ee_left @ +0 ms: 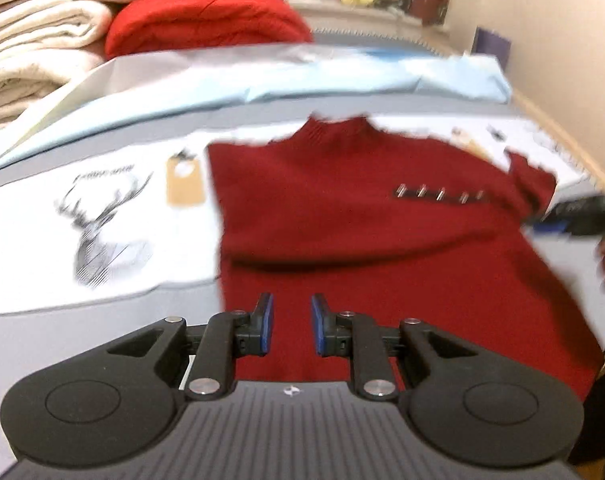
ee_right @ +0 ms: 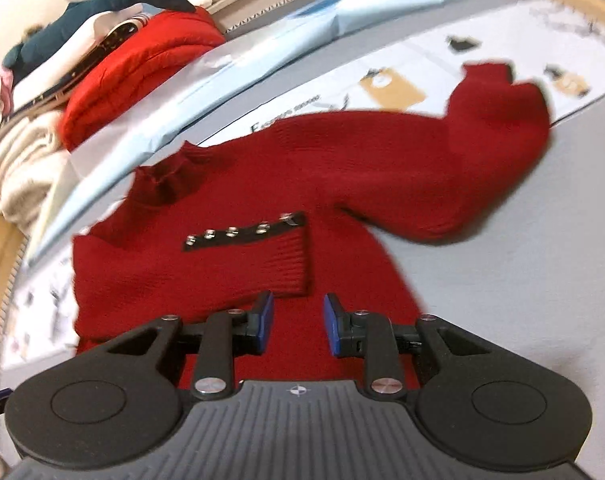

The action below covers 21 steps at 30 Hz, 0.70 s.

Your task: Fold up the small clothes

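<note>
A grey bed (ee_right: 502, 280) fills both views, with a white printed sheet (ee_left: 30, 208) and a pale blue cloth (ee_left: 262, 80) spread over its upper part. A pile of folded blankets and a bright red bundle (ee_left: 198, 20) sits in the upper left of the left wrist view.

The dark red sweater (ee_left: 362, 232) lies in the middle of both frames, collar toward the top. In the right wrist view one sleeve is already folded across the chest, its cuff with a row of metal studs (ee_right: 242, 234) lying at centre, while the other sleeve (ee_right: 498, 152) still reaches out to the upper right.

The left tool (ee_left: 292, 322) hangs over the lower body of the sweater, jaws slightly apart with nothing between them. The right tool (ee_right: 298, 320) is just below the folded cuff, also a little open and empty.

The risk from here is the loose knit: a pinch that takes only the top layer would drag the folded sleeve out of place, and the outstretched sleeve could bunch.
</note>
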Each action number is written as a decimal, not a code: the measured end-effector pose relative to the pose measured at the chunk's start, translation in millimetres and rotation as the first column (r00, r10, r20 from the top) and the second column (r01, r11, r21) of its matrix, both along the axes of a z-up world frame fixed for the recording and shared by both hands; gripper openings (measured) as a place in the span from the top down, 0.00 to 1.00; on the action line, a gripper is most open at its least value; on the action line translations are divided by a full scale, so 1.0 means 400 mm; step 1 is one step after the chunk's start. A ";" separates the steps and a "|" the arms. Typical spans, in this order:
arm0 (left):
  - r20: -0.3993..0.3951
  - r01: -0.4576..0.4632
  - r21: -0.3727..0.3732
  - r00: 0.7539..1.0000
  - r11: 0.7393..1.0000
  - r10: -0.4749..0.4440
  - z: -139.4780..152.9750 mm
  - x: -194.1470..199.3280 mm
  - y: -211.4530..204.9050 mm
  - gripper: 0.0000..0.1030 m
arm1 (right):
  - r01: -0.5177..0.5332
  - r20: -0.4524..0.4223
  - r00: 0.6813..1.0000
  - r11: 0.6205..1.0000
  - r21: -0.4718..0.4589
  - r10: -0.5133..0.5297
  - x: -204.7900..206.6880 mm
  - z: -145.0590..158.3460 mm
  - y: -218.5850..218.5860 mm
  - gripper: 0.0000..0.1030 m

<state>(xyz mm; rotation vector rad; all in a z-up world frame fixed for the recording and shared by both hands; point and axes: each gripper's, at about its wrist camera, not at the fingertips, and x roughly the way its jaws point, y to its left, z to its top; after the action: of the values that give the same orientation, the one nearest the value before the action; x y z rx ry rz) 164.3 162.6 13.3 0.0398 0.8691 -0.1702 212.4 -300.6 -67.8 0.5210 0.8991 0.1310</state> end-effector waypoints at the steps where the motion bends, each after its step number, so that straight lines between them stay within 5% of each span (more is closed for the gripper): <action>1: 0.008 0.002 0.011 1.000 1.000 -0.002 0.012 0.021 -0.022 0.79 | 0.003 -0.017 1.000 1.000 0.015 -0.003 0.033 -0.013 0.018 0.68; 6: 0.053 0.079 -0.017 0.996 0.997 -0.078 0.029 0.153 -0.138 0.81 | 0.022 -0.124 0.992 0.999 0.042 -0.017 0.101 -0.075 0.042 0.62; 10: 0.063 0.120 -0.082 0.991 0.989 -0.115 -0.058 0.215 -0.227 0.81 | 0.028 -0.151 0.988 0.999 0.040 -0.022 0.151 -0.108 0.053 0.63; 11: 0.046 0.133 -0.085 0.991 0.987 -0.129 -0.092 0.223 -0.244 0.81 | 0.021 -0.149 0.989 0.999 0.044 -0.015 0.160 -0.111 0.056 0.65; 14: -0.007 0.193 -0.081 0.981 0.978 -0.194 -0.150 0.237 -0.310 0.81 | -0.008 -0.143 0.990 1.000 0.022 0.011 0.184 -0.125 0.059 0.92; 15: 0.003 0.222 -0.083 0.975 0.972 -0.222 -0.157 0.245 -0.340 0.81 | -0.003 -0.132 0.991 1.000 0.012 0.005 0.191 -0.124 0.059 0.99; 19: 0.046 0.285 -0.080 0.958 0.955 -0.282 -0.194 0.271 -0.414 0.75 | -0.024 0.006 1.000 0.997 0.066 0.024 0.212 -0.072 0.059 1.00; 21: 0.068 0.290 -0.069 0.956 0.955 -0.285 -0.213 0.291 -0.448 0.62 | -0.097 0.105 0.991 0.990 0.101 0.087 0.215 -0.027 0.076 1.00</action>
<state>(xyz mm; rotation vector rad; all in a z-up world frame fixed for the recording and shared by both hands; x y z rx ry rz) 280.6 -16.6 -71.8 0.0981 0.7959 -0.4741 298.5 -270.2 -78.7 0.5671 0.8212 0.2879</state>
